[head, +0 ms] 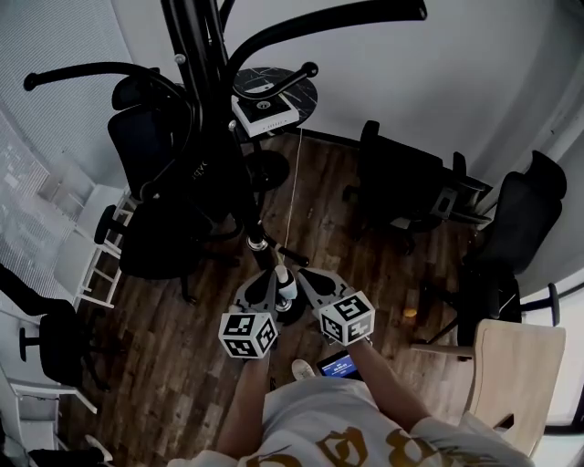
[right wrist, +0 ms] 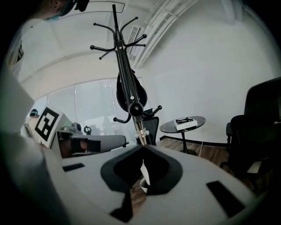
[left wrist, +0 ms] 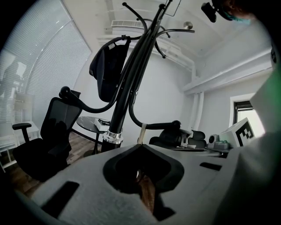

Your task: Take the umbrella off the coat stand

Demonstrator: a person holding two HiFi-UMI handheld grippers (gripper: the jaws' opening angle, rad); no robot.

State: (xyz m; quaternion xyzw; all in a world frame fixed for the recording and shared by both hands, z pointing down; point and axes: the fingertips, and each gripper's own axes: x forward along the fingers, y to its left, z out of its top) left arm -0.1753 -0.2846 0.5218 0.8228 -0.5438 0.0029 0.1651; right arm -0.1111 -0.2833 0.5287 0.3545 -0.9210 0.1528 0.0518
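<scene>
Umbrella [left wrist: 125,92] near-vert., alongside coat stand [left wrist: 160,126]

My coat stand [head: 365,11] is black and slim, with curved, knob-ended arms at its top and lower down. One low knob [right wrist: 135,108] sits just above my right tongs [right wrist: 142,148]. The umbrella [left wrist: 128,83] is long, black and furled. It hangs tilted close along the stand's pole, up and ahead of both tongs. A silver band [left wrist: 110,137] rings its lower end, just ahead and left of my left tongs [left wrist: 141,146].
</scene>
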